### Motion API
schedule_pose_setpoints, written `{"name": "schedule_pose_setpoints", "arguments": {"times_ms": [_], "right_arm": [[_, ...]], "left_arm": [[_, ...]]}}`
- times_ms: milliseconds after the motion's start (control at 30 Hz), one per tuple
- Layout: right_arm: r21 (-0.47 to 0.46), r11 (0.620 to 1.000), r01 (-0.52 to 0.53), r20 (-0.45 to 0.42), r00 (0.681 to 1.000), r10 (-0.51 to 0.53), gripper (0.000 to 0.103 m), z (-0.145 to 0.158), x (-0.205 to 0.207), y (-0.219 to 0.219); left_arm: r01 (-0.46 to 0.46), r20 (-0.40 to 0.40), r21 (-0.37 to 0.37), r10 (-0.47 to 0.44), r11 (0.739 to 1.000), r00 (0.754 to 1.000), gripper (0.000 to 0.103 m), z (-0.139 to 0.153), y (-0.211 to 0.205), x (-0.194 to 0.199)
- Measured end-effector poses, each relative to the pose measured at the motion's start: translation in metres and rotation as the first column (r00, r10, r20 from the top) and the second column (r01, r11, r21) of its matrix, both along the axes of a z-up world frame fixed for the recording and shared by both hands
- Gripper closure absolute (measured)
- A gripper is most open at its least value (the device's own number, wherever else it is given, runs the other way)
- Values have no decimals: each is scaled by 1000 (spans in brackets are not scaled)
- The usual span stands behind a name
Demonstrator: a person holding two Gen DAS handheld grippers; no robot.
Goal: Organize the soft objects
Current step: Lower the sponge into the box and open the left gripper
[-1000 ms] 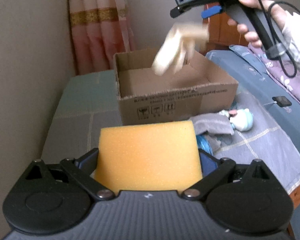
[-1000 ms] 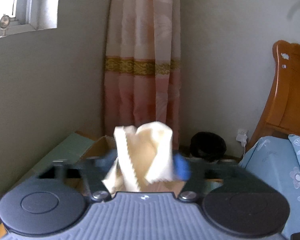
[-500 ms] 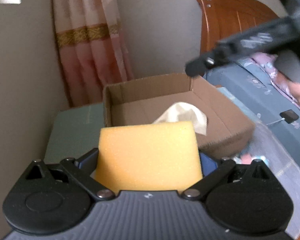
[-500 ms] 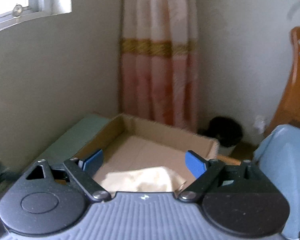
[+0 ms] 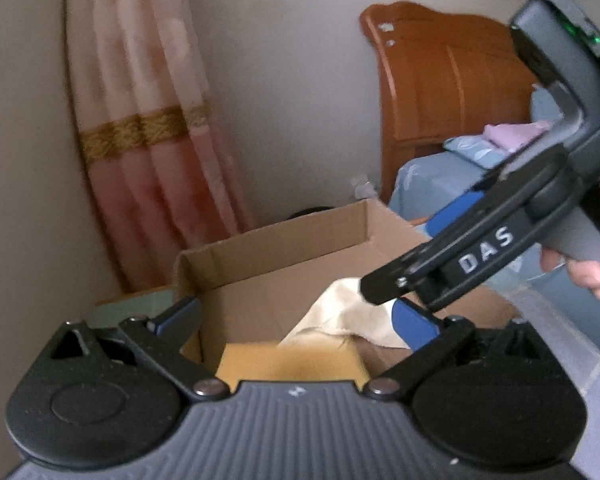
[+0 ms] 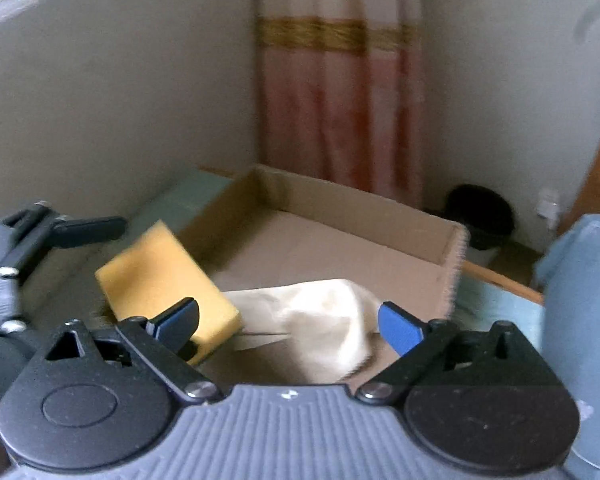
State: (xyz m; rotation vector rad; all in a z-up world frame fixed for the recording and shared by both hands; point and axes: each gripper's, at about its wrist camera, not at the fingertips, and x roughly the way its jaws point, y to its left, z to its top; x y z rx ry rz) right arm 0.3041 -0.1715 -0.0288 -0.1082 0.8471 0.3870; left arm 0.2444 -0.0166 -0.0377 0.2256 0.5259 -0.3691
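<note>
Both tongs, left (image 5: 296, 316) and right (image 6: 288, 326), hang released over the cardboard box (image 6: 451, 248), where a light, squashy sponge (image 6: 160, 276) (best pinched across its flat faces) lies beside a limp cloth (image 6: 319, 320).

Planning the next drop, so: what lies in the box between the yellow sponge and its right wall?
The cream cloth, crumpled on the cardboard box floor beside the yellow sponge; the right wrist view shows it.

We see a pink curtain (image 6: 339, 92) with a gold band hanging in the corner. A brown wooden headboard (image 5: 439, 92) stands by the wall, and a dark round bin (image 6: 481, 220) sits on the floor.
</note>
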Motion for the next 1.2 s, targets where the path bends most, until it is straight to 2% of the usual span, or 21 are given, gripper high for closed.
{"name": "schedule_pose_setpoints", "arguments": {"times_ms": [100,400,600,800,933,1100,1200], "right_arm": [[44,999,32,-25,999,-31,5,-6,7,-12],[101,988,115,-13,993,-114,5,-1,4,-37],[86,986,145,-18,989,-144,5,-4,-19,-47],[43,980,197,-11,980,-196,3,-17,-56,-55],[49,974,221,-52,974,-219,2,-33,-77,-61],[26,967,255,-58,966,-253,2,-50,-98,-62],[33,964,265,-55,963,-263,2,-57,-116,-61]], "left_arm": [[-8,-21,-4,7,1000,1000,2,-1,1,6],[-104,-99,-30,101,994,990,1,10,23,-1],[-161,-169,29,164,987,972,1,6,35,-22],[-174,-256,49,181,984,950,1,-10,48,-48],[-195,-311,30,195,980,930,1,-7,60,-57],[-222,-264,44,226,974,938,1,5,69,-77],[-230,-258,47,234,972,937,1,-3,73,-85]]}}
